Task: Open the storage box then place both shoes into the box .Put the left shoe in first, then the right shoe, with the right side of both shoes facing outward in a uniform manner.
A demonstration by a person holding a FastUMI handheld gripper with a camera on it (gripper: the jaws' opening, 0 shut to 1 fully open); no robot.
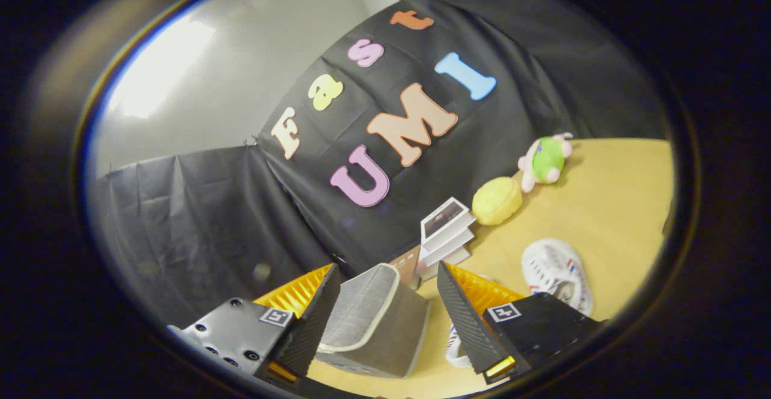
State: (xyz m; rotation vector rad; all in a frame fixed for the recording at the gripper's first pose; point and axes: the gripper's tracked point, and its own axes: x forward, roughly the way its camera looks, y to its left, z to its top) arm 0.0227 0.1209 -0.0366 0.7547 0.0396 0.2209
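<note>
My claw (385, 308) is released, its fingers spread wide with nothing pressed between them. The grey storage box (376, 320) sits on the table (602, 206) between and just ahead of the fingers, so I judge I am lined up to work its lid or wall first. One white shoe (557, 272) lies beyond the right finger; another (456, 345) peeks out beside that finger, waiting its turn.

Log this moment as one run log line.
claw open | grey storage box between fingers, ungrasped | white shoe on table
</note>
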